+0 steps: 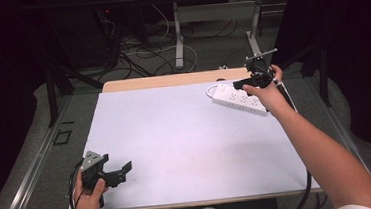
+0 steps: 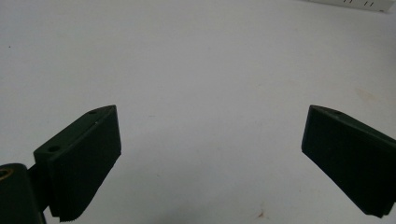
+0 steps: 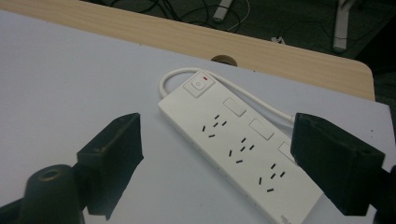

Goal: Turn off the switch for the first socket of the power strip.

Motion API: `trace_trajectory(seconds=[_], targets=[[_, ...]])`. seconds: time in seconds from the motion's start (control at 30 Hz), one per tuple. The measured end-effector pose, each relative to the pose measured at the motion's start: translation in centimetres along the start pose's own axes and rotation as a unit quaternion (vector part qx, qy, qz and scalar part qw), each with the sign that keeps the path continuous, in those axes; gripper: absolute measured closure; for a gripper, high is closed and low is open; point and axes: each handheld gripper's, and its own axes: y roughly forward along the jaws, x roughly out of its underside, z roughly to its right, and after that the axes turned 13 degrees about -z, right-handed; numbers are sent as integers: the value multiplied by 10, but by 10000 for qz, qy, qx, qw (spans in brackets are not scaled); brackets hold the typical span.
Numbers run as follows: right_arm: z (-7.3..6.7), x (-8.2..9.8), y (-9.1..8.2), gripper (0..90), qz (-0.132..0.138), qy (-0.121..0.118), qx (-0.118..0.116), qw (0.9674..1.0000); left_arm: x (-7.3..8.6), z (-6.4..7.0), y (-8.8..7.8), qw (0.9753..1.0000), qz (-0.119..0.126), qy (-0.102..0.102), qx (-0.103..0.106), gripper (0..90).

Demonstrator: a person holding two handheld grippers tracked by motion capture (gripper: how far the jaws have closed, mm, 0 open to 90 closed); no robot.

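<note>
A white power strip (image 1: 237, 99) lies at the far right of the white table mat (image 1: 186, 144). In the right gripper view the power strip (image 3: 238, 149) shows its switch (image 3: 199, 86), several sockets and a white cord (image 3: 247, 95) looping behind. My right gripper (image 1: 242, 84) hovers open just above the strip's near end, jaws apart on either side of it, nothing held (image 3: 217, 161). My left gripper (image 1: 120, 171) rests open near the front left corner of the mat, over bare mat (image 2: 210, 154).
The wooden table edge (image 1: 171, 79) runs along the back, with a cable hole (image 3: 223, 59) near the strip. Beyond it are desk legs (image 1: 178, 35) and floor cables (image 1: 139, 55). A metal rail (image 1: 28, 177) runs left of the table.
</note>
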Motion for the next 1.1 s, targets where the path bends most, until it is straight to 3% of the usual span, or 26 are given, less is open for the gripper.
trace_trajectory(seconds=[0.17,0.37,0.73,1.1], targets=[[1,-8,11,235,-82,36,86,9999,1,0,0,10000,42,-36,-26,47],[6,-15,26,287,-145,242,176,9994,1,-1,-1,10000,-3,-31,-16,48],[19,-21,46,312,-288,588,181,9977,2,-1,0,10000,23,-45,-30,48],[33,-23,57,369,-298,650,163,9973,2,-2,-1,10000,-23,-33,-9,50]])
